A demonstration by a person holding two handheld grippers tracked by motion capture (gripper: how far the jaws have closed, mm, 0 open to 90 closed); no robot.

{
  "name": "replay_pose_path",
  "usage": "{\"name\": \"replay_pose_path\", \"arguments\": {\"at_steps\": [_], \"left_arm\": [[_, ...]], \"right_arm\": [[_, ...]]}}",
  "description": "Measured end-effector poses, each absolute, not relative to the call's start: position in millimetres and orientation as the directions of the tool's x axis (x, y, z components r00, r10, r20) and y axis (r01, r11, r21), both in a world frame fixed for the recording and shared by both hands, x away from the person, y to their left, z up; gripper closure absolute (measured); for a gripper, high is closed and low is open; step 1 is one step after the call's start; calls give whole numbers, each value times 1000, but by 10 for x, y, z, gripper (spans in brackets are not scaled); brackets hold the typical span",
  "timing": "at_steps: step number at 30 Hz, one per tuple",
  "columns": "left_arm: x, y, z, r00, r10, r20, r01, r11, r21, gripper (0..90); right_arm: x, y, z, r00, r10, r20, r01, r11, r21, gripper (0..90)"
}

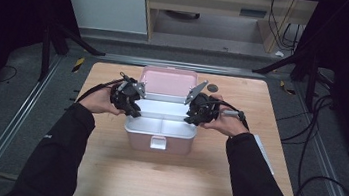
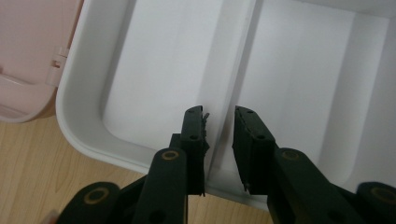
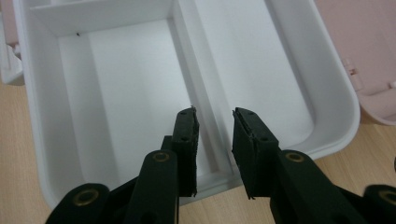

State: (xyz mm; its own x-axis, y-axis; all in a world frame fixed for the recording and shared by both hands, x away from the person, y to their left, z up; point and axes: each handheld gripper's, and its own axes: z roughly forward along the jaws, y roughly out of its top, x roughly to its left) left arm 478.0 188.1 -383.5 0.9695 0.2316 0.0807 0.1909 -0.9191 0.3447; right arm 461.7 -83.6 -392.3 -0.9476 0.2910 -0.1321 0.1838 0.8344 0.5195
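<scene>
Table (image 1: 103,170): wooden top; the box stands on it, near the far middle of the board.
Box (image 1: 177,141): white, open, just in front of me; a latch tab on its near wall faces me.
Lid (image 1: 166,83): pink, swung back behind the box, joined to the box's far rim by hinges.
Divider (image 2: 233,70): a white wall inside the box, running from one end of the box to the other and splitting it into compartments.
Left gripper (image 1: 130,103): I hold it at the box's left end. In the left gripper view its jaws are spread, one on each side of the divider, above the box's end rim.
Right gripper (image 1: 194,114): I hold it at the box's right end. In the right gripper view its jaws are spread, straddling the divider at that end.
Grip: whether either jaw pair touches the divider, I cannot tell.
</scene>
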Motion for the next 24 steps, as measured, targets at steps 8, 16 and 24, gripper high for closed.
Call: {"name": "replay_pose_path", "arguments": {"at_steps": [8, 16, 24], "left_arm": [[4828, 1908, -3841, 976, 213, 48, 183, -916, 357, 815], [4903, 1855, -3844, 979, 203, 30, 179, -917, 357, 832], [4966, 1770, -3826, 983, 181, 37, 161, -936, 313, 827]], "right_arm": [[4720, -762, -3952, -955, 271, -117, 185, 860, 475, 747], [4796, -844, -3962, -957, 271, -101, 189, 850, 492, 797], [4813, -833, -3940, -961, 261, -87, 197, 873, 446, 815]]}}
